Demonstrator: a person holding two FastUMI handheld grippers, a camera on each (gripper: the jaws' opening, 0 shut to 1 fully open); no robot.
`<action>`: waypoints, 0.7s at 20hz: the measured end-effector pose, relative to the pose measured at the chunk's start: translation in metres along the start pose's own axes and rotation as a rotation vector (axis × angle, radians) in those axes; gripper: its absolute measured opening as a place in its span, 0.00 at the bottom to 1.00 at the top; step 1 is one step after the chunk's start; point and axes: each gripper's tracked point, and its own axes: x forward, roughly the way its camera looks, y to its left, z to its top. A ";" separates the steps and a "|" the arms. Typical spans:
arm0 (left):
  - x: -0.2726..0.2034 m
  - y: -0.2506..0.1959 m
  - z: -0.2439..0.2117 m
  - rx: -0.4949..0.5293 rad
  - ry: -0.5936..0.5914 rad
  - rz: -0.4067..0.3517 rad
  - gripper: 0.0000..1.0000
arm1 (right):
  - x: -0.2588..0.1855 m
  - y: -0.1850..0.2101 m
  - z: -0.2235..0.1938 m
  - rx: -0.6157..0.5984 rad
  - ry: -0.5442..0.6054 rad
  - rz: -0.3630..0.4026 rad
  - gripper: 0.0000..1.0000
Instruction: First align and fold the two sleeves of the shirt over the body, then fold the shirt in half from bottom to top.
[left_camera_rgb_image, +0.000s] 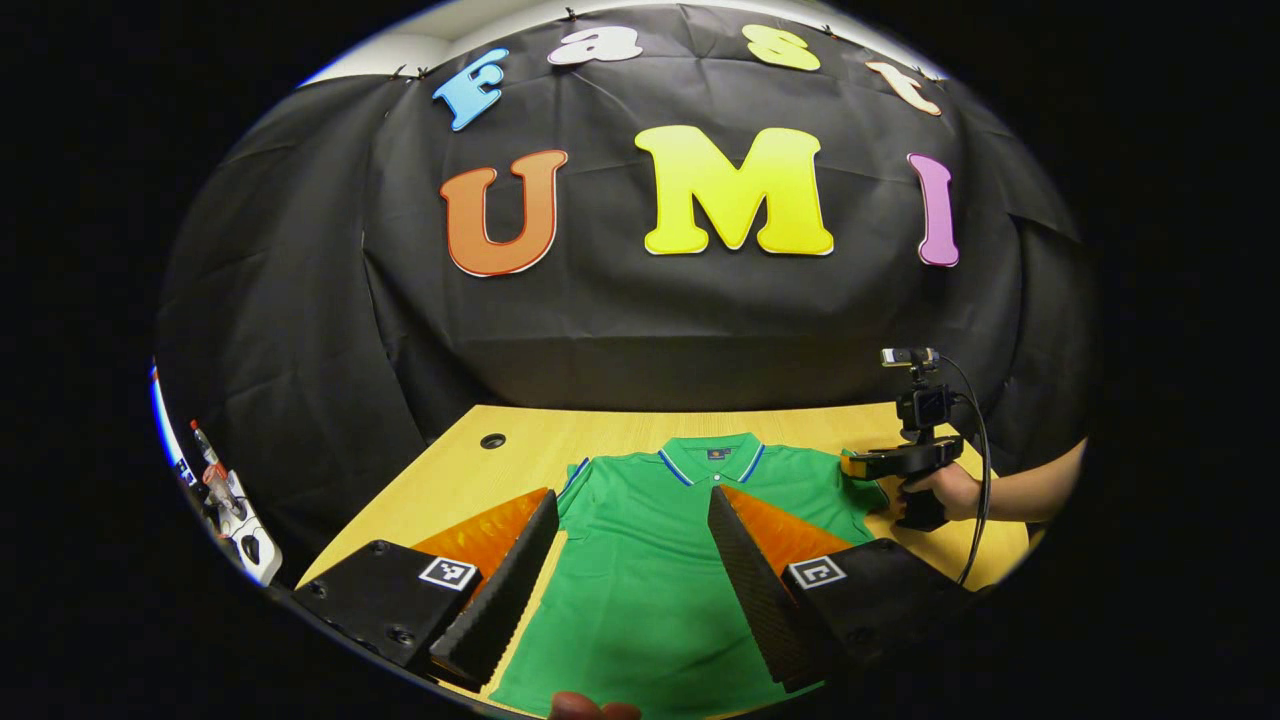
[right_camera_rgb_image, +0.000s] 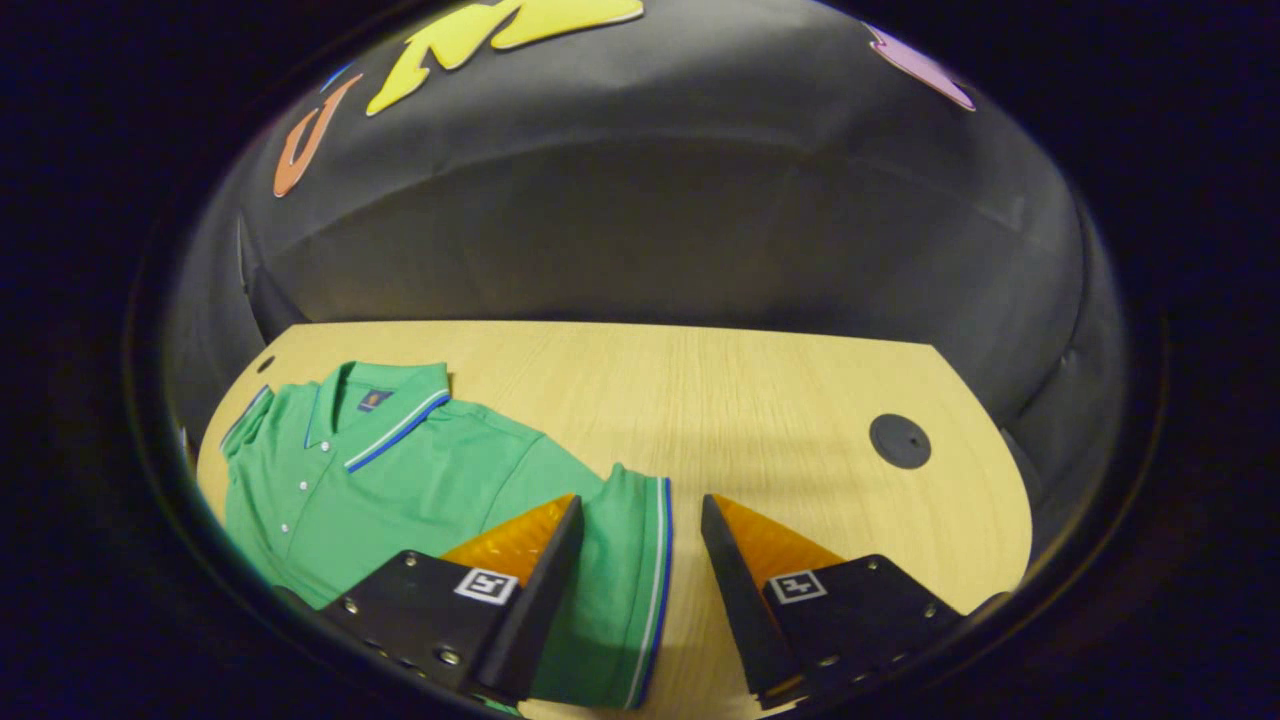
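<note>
Shirt: green short-sleeved polo shirt (left_camera_rgb_image: 650, 570) with blue-and-white trim, flat on the light wooden desk (right_camera_rgb_image: 760, 400), collar toward the far edge.
Sleeve: striped cuff (right_camera_rgb_image: 640, 590) lies between the spread jaws of the right gripper (right_camera_rgb_image: 635, 590), long axis running away from the camera.
Left gripper (left_camera_rgb_image: 630, 575): agape above the shirt body, gripping nothing.
Nearer: right gripper, sleeve not yet folded.

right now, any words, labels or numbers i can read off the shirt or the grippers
No text is readable.
Patch inside the shirt collar: too small and blurred to read.
Square tags on the right gripper and on the left gripper: black-and-white patterns, no words.
</note>
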 end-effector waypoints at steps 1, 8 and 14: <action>0.000 0.000 0.001 0.004 -0.001 0.000 0.97 | 0.000 -0.001 0.000 0.001 -0.005 0.005 0.67; 0.001 -0.001 0.003 0.018 -0.005 -0.020 0.98 | -0.002 0.005 0.003 -0.041 -0.012 0.039 0.17; 0.004 0.012 0.008 0.008 -0.012 -0.010 0.99 | -0.018 0.014 0.016 0.001 -0.004 0.005 0.02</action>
